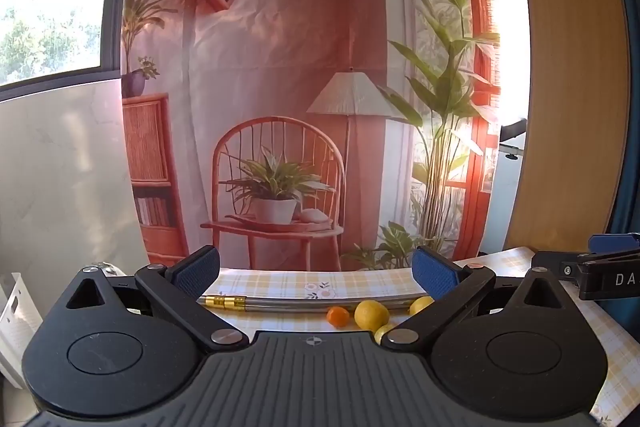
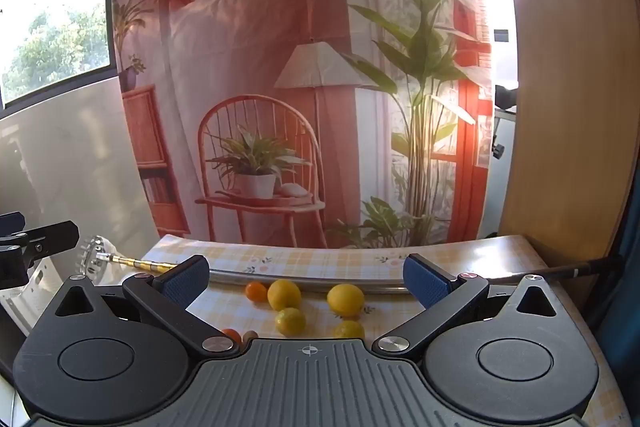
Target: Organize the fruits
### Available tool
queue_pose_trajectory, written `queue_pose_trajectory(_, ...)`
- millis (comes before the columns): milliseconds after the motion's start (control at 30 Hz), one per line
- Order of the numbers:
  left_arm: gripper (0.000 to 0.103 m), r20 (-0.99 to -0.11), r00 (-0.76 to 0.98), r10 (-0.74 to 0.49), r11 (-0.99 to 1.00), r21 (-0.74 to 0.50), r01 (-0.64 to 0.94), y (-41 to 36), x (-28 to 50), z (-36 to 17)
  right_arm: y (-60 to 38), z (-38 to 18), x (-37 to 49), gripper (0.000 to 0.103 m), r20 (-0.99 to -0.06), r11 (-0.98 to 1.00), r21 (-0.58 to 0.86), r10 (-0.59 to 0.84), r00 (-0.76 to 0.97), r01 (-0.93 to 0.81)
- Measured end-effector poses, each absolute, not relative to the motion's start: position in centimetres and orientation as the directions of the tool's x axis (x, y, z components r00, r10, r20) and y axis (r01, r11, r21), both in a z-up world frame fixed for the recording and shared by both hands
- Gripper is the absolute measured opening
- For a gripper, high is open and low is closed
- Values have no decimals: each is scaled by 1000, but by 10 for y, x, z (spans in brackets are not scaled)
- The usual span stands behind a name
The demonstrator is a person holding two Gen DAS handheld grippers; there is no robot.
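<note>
Fruits lie on a checked yellow tablecloth point(image 1: 280, 285) before a wall cloth printed with a chair. From the left wrist, a lemon point(image 1: 371, 314) and orange point(image 1: 338, 317) sit beyond the wide-open left claw point(image 1: 316, 277).

From the right wrist, lemons point(image 2: 284, 294) sit between the wide-apart fingers of the empty right claw point(image 2: 306, 281), below a metal rod point(image 2: 304, 283).

Four yellow lemons point(image 2: 284, 294), small oranges point(image 2: 256, 291), loose on checked tablecloth point(image 2: 440, 259)

Both tongs, left point(image 1: 316, 273) and right point(image 2: 306, 277), identical: black linkage arms, blue ribbed pads point(image 1: 436, 273), silver pivot screws point(image 1: 226, 337), round black side discs, grey ribbed centre plate with crosshair mark.
</note>
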State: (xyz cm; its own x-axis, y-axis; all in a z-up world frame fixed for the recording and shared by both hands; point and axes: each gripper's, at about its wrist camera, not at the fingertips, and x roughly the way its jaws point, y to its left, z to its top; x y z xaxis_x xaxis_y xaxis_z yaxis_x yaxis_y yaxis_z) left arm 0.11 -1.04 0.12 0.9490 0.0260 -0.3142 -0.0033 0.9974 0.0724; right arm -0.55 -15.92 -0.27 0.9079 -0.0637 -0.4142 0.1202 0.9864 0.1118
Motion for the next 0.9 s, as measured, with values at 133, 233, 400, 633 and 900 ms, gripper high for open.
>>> queue_pose_trajectory(133,103,-304,953,5,999,51,11,-1,-3,0,-158,-4,-7,103,-412,987,109,-67,909,122)
queue_pose_trajectory(233,103,-295,955,6,999,51,9,0,-3,0,-158,1,-9,103,-411,985,117,-66,909,125)
queue_pose_trajectory(400,103,-280,960,-2,999,49,17,0,-5,0,-159,-2,-9,103,-409,985,117,-68,910,126)
queue_pose_trajectory(633,103,-267,963,-16,998,57,33,-1,-8,0,-158,-4,-9,103,-403,985,114,-71,912,127)
queue_pose_trajectory(900,103,-268,963,-17,998,55,33,2,-9,-2,-158,-3,-9,103,-402,986,112,-71,913,126)
